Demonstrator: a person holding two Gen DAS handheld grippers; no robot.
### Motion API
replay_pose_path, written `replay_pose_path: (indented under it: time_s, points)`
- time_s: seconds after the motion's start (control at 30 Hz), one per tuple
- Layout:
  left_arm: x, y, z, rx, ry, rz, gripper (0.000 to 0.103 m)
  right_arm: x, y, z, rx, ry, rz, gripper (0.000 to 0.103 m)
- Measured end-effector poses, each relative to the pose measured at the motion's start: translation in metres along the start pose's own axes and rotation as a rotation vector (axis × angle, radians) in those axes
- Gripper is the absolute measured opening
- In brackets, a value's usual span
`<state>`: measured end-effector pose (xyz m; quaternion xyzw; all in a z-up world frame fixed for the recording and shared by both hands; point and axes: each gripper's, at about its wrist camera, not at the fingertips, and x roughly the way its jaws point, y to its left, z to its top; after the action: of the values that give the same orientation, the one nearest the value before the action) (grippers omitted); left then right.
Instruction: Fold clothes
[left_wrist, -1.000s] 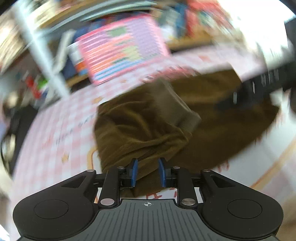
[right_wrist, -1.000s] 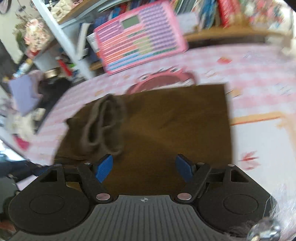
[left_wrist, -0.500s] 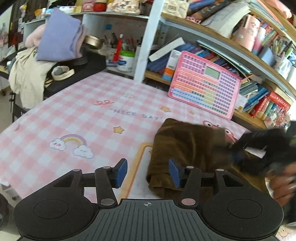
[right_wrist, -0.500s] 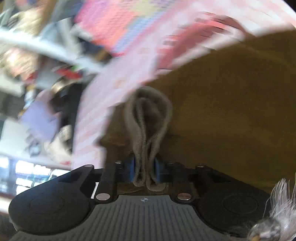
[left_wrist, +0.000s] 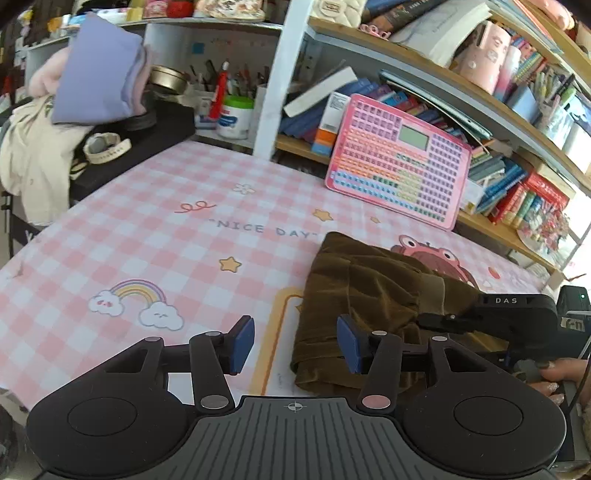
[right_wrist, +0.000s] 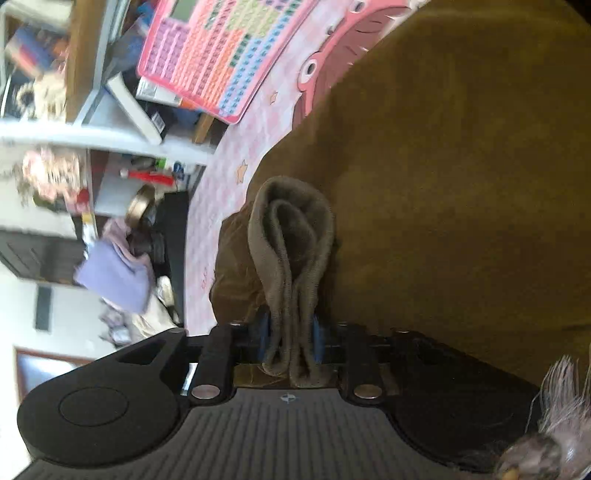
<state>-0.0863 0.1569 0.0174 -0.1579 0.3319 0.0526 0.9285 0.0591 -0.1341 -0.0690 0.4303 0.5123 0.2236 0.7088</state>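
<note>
Left tool (left_wrist: 295, 343) spread wide above counter (left_wrist: 166, 266), nothing held. Right-wrist view alone shows right tool (right_wrist: 290, 341) clenched on brown garment's (right_wrist: 461, 184) grey waistband (right_wrist: 291, 258).

garment (left_wrist: 369, 295) on table (left_wrist: 166, 251), shelves (left_wrist: 424, 96) behind

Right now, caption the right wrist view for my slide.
Right gripper clamps the grey ribbed cuff of a brown garment on the pink checked tablecloth.

Bkgd: pink-check tablecloth (left_wrist: 155, 236) | wood shelves (left_wrist: 436, 55) w/ books behind | white upright post (left_wrist: 280, 74) | daylight at far right.
</note>
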Motion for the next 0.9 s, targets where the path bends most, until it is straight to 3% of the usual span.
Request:
replay_pose_path:
  time_s: [0.07, 0.2, 0.23, 0.27, 0.3, 0.47, 0.6, 0.7, 0.9]
  points:
    - [0.0, 0.0, 0.001, 0.014, -0.003, -0.014, 0.05, -0.005, -0.001, -0.004, 0.01, 0.003, -0.008, 0.044]
    - [0.002, 0.003, 0.004, 0.013, -0.003, -0.036, 0.05, -0.011, -0.004, -0.009, 0.001, 0.0, 0.0, 0.044]
    - [0.004, 0.003, 0.004, 0.012, -0.001, -0.043, 0.05, -0.012, -0.005, -0.011, -0.003, 0.0, 0.002, 0.04]
    - [0.005, 0.004, 0.005, 0.014, 0.002, -0.051, 0.05, -0.013, -0.006, -0.012, -0.006, -0.001, 0.004, 0.028]
    - [0.006, 0.003, 0.006, 0.019, 0.002, -0.061, 0.05, -0.014, -0.005, -0.013, -0.014, -0.001, 0.01, 0.022]
    - [0.011, 0.0, 0.008, 0.052, 0.003, -0.113, 0.05, -0.024, 0.013, -0.014, -0.074, -0.049, 0.177, 0.019]
    - [0.013, 0.001, 0.009, 0.062, 0.005, -0.144, 0.05, -0.018, -0.011, -0.015, 0.005, -0.066, -0.01, 0.021]
    - [0.013, 0.001, 0.01, 0.075, 0.006, -0.167, 0.05, -0.02, -0.023, -0.021, 0.069, -0.087, -0.011, 0.033]
    - [0.017, -0.003, 0.012, 0.124, 0.021, -0.233, 0.05, -0.037, -0.008, -0.034, 0.034, -0.148, -0.05, 0.035]
